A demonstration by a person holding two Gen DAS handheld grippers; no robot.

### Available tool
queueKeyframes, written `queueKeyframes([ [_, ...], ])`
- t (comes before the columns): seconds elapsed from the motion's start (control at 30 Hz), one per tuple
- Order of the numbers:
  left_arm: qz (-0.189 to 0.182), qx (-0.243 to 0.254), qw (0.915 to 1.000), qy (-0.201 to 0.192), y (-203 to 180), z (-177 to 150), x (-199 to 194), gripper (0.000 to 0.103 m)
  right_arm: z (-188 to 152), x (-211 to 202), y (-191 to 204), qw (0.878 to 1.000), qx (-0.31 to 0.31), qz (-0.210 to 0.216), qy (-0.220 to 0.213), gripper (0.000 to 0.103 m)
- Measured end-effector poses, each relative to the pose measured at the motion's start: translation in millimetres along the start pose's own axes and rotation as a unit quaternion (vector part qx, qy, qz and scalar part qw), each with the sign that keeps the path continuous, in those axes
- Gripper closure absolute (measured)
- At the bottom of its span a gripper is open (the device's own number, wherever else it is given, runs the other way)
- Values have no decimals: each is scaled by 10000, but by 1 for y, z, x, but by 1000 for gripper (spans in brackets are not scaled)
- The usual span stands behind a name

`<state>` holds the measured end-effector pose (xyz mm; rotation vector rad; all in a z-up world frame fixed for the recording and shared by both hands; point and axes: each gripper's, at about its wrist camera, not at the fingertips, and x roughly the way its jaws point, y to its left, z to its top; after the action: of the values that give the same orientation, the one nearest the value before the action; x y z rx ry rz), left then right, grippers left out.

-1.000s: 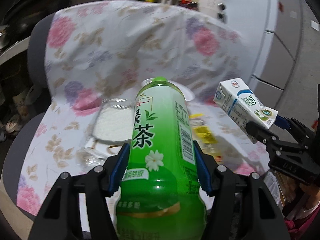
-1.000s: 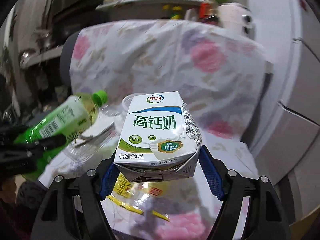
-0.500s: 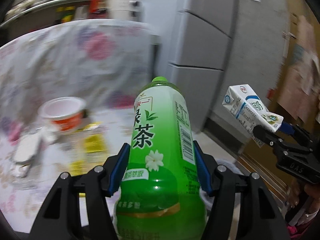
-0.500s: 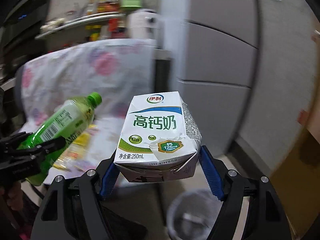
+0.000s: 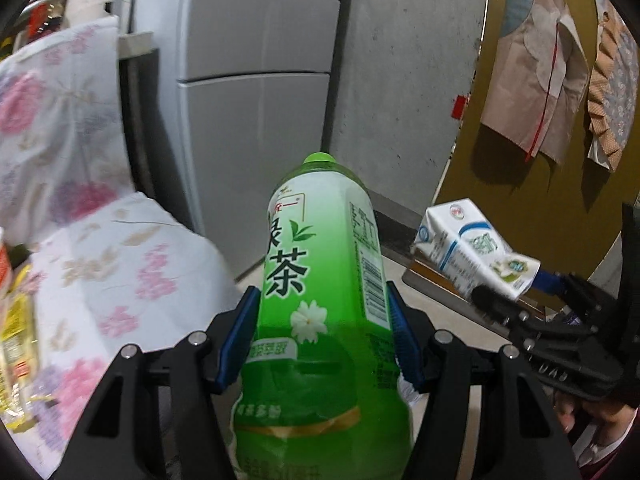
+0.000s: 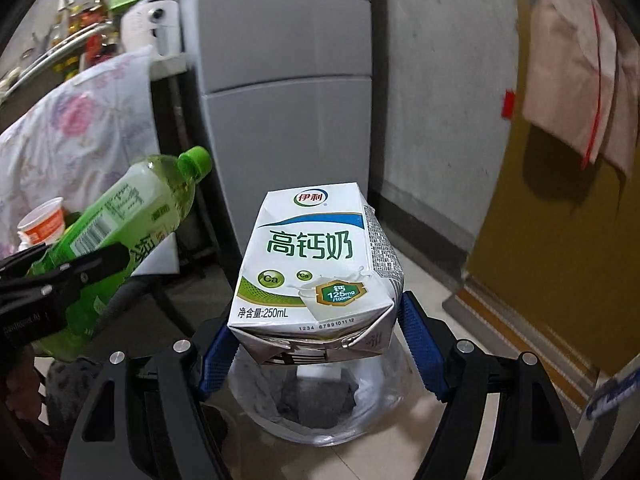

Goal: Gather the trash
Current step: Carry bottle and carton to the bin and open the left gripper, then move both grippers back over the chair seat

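Looming behind everything, a tall grey two-door fridge (image 6: 280, 92) stands beside the flower-patterned cloth-covered table (image 5: 132, 272), where an orange-and-white paper cup (image 6: 42, 220) and yellow wrappers (image 5: 16, 320) wait uncollected. Below, a round bin lined with clear plastic (image 6: 320, 404) sits directly under the right gripper (image 6: 316, 344), which clamps a white milk carton (image 6: 316, 256). The left gripper (image 5: 320, 336) squeezes a green tea bottle (image 5: 320, 300), not yet over the bin. Neither is dropped.

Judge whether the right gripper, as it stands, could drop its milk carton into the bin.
Probably yes: the right gripper holds the carton just above the lined bin, whose mouth looks open, with nothing between them.
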<state>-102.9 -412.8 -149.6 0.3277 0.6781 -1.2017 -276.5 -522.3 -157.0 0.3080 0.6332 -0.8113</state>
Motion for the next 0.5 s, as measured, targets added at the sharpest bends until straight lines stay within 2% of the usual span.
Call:
queueKeyframes([
  [0.17, -167, 94, 9997, 135, -10, 12, 34, 42, -1, 30, -15, 9997, 195, 124, 41, 23],
  [0.2, -188, 90, 9997, 152, -11, 15, 39, 37, 0, 35, -18, 9996, 240, 164, 59, 18],
  [0.23, -182, 92, 9997, 126, -11, 17, 42, 27, 0, 39, -19, 9995, 283, 135, 93, 16],
  [0.27, -153, 93, 9998, 87, -11, 18, 44, 24, -1, 42, -21, 9994, 303, 83, 118, 17],
  [0.5, 44, 73, 10000, 13, 7, 22, 30, 23, 1, 24, -30, 9988, 487, -28, -22, 17],
])
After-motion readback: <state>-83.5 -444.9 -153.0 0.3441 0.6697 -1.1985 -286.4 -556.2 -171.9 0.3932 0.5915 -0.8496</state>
